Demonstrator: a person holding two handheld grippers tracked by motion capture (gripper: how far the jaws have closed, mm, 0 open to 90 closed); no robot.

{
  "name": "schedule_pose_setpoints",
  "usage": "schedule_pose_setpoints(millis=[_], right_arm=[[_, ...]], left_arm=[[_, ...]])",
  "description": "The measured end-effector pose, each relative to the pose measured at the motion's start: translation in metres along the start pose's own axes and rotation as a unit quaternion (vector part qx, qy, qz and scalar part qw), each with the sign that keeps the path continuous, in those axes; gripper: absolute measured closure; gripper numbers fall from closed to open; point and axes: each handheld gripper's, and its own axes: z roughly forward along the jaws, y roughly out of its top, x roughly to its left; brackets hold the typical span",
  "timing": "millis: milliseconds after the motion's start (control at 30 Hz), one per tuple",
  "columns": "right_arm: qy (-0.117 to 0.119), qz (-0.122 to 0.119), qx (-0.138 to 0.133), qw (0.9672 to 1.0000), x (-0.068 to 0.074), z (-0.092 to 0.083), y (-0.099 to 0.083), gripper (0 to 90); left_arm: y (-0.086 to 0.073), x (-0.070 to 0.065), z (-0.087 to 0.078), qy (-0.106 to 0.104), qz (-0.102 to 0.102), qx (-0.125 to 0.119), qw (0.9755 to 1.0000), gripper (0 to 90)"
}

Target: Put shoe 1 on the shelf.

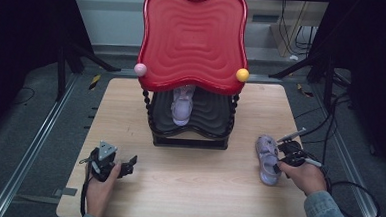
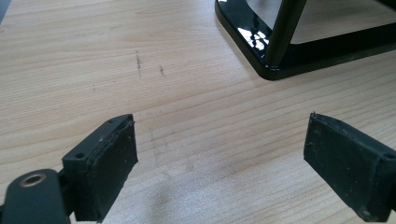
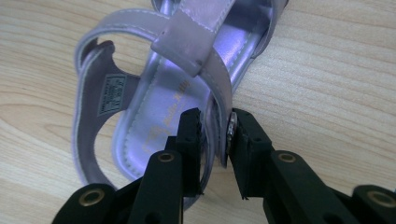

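A lilac sandal (image 1: 267, 160) lies on the wooden table (image 1: 192, 188) at the right, and my right gripper (image 1: 279, 163) is at its right side. Seen from the right gripper view, that gripper (image 3: 215, 135) is shut on the side strap of the sandal (image 3: 154, 112), one jaw inside the shoe and one outside. A second lilac sandal (image 1: 182, 105) rests on the lower black shelf of the rack (image 1: 190, 123). At the table's front left my left gripper (image 1: 126, 166) is open over bare wood, as the left gripper view (image 2: 219, 163) confirms.
The rack has a large red wavy top tray (image 1: 193, 38) with a pink ball (image 1: 140, 69) and a yellow ball (image 1: 242, 74) at its front corners. Its black base corner (image 2: 271, 65) stands ahead of the left gripper. Cables trail off the table's right side.
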Motion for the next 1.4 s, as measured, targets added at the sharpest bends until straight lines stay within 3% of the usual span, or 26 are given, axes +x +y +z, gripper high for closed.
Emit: schedule_pose_setpoints(millis=[167,400,533,600,633,700,900,1067,1100,1267,1333,1400], right_arm=[[-0.017,-0.020,-0.003,0.9996,0.000,0.000,0.000,81.4],[-0.015,-0.044,-0.023,0.9987,-0.002,-0.009,-0.009,82.6],[-0.012,-0.080,-0.040,0.9959,0.013,-0.022,-0.022,82.7],[-0.011,-0.085,-0.044,0.9953,0.016,-0.024,-0.024,82.8],[-0.006,-0.103,-0.052,0.9933,0.027,-0.029,-0.028,82.8],[-0.004,-0.109,-0.055,0.9925,0.030,-0.030,-0.029,82.7],[0.021,-0.174,-0.064,0.9824,0.066,-0.038,-0.027,82.8],[0.039,-0.225,-0.071,0.9709,0.095,-0.036,-0.016,82.8],[0.046,-0.241,-0.071,0.9669,0.106,-0.034,-0.011,82.8],[0.063,-0.266,-0.076,0.9588,0.130,-0.025,0.002,82.8],[0.066,-0.269,-0.077,0.9578,0.133,-0.024,0.003,82.8],[0.072,-0.284,-0.078,0.9530,0.144,-0.018,0.010,82.8]], left_arm=[[0.000,0.001,0.000,0.002,-0.002,-0.001,1.0000,8.9],[0.000,0.002,0.000,0.003,-0.002,-0.001,1.0000,8.9],[0.000,0.002,0.000,0.004,0.000,0.000,1.0000,8.9],[0.000,0.002,0.000,0.004,0.000,0.000,1.0000,8.9],[0.000,0.002,0.000,0.005,0.000,0.000,1.0000,8.9],[0.000,0.002,0.000,0.005,0.000,0.000,1.0000,8.9],[0.000,0.001,0.000,0.004,0.003,0.001,1.0000,8.9],[0.000,0.002,0.000,0.006,0.000,0.000,1.0000,8.9],[0.000,0.003,0.000,0.006,0.000,0.000,1.0000,8.9],[0.000,0.004,-0.001,0.008,-0.002,-0.001,1.0000,8.9],[0.000,0.004,-0.001,0.008,-0.002,-0.001,1.0000,8.9],[0.000,0.005,-0.001,0.007,-0.004,-0.001,1.0000,8.9]])
